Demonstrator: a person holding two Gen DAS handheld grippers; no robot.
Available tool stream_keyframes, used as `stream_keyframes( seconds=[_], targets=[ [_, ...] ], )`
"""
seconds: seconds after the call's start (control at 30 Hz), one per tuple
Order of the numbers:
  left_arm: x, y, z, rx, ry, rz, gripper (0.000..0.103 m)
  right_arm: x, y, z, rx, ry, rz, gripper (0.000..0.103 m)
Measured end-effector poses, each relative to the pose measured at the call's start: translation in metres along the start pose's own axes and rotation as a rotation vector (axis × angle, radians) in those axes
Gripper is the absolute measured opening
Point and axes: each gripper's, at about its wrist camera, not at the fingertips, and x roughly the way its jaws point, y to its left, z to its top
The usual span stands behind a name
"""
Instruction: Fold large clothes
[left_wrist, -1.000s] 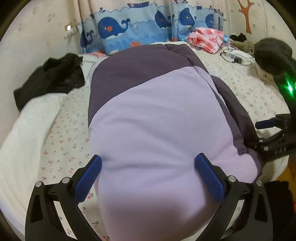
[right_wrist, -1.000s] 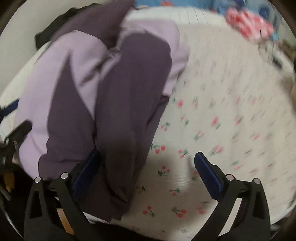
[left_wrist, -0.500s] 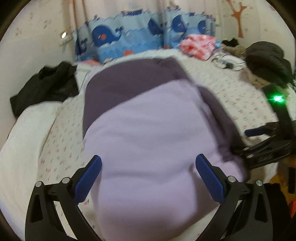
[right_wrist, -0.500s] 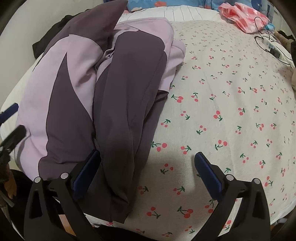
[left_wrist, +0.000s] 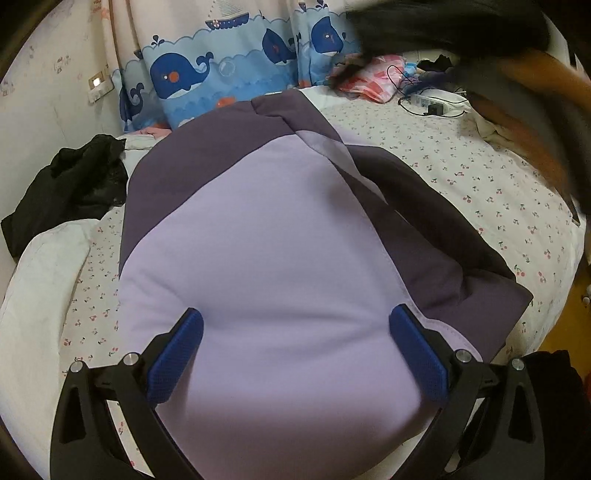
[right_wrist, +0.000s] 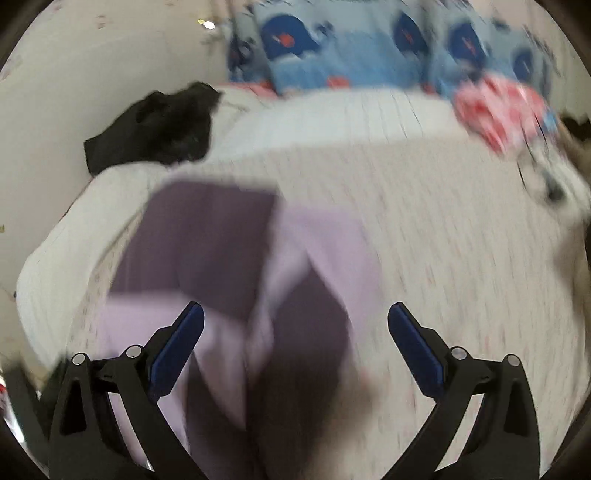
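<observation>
A jacket (left_wrist: 258, 236) lay spread along the near edge of a bed (left_wrist: 480, 177), its far end reaching toward the curtain (left_wrist: 221, 66) that hung behind the bed. A sleeve (left_wrist: 436, 236) lay folded along the jacket's right side. To the jacket's left, a garment (left_wrist: 70, 184) sat heaped against the wall (left_wrist: 44, 92), partly on a pillow (left_wrist: 40, 266). At the far right of the bed, a cloth (left_wrist: 373, 79) lay before the curtain, with a power strip (left_wrist: 432, 101) just beside it. The left gripper (left_wrist: 295, 350) hung over the jacket's near end, the right gripper (right_wrist: 295, 343) likewise.
</observation>
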Motion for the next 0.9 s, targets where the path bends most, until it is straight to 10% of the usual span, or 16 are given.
stream_keyframes(
  seconds=[0.2,0.6,0.9],
  targets=[
    [-0.007,-0.006,0.001,0.027,-0.045,-0.006,0.097,0.130,-0.024,-0.020,0.101,0.175,-0.055,0.097],
    [-0.014,0.014,0.004,-0.045,-0.043,-0.036,0.097,0.023,-0.019,-0.043,0.102,0.059,0.053,0.096],
    [-0.014,0.004,0.003,-0.015,-0.058,0.004,0.097,0.045,-0.035,-0.106,0.176,0.170,0.079,0.096]
  ],
)
